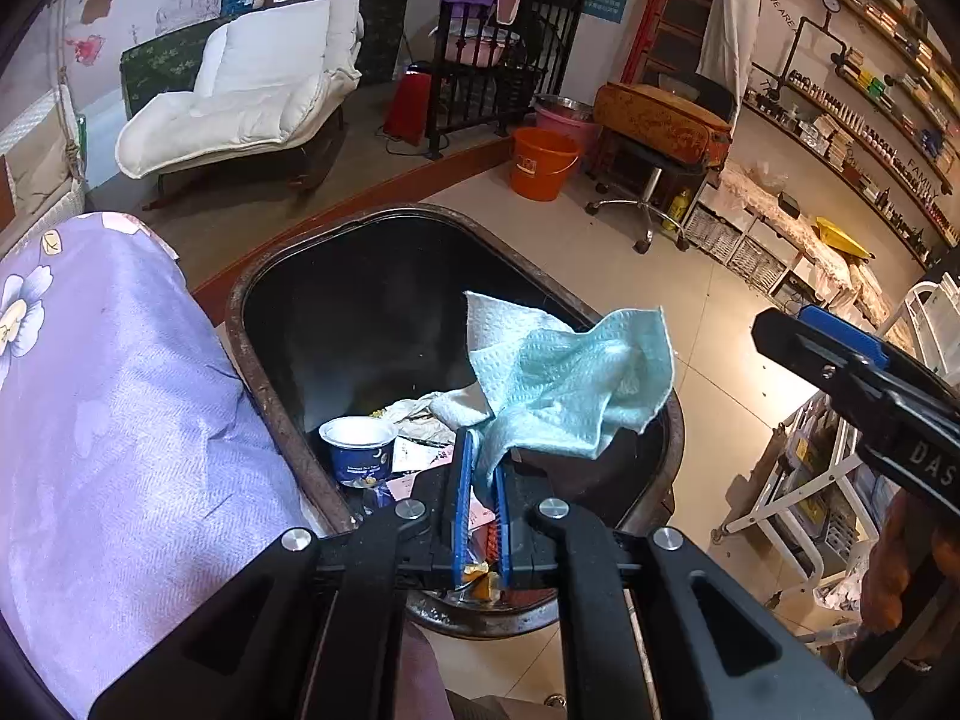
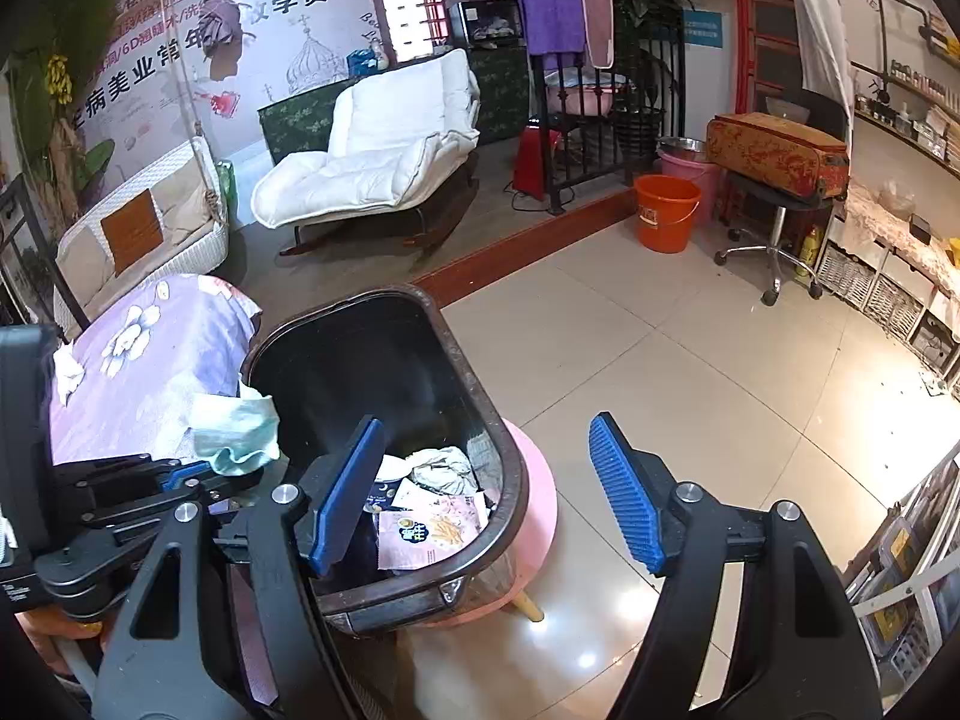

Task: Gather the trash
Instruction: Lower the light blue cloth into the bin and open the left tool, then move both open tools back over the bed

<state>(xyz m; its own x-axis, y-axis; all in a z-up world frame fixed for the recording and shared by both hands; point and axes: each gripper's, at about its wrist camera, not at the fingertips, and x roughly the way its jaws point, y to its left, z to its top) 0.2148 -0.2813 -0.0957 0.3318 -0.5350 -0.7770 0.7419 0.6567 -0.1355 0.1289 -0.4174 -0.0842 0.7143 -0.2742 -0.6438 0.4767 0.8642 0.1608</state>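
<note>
A crumpled tissue [image 1: 570,378] is pinched by the left gripper [image 1: 480,468] over the open bin [image 1: 264,300], where a cup [image 1: 358,450] and wrappers lie, while the right gripper [image 2: 486,480] is held spread and empty beside it.

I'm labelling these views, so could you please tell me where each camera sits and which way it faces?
Left wrist: sits on the left tongs, looking down into the trash bin; they pinch a green paper towel; the right tongs enter at right.
Right wrist: sits on the right tongs, open over the bin; the left tongs show at left.
Shared: bin, towel, orange bucket, white chair.
</note>
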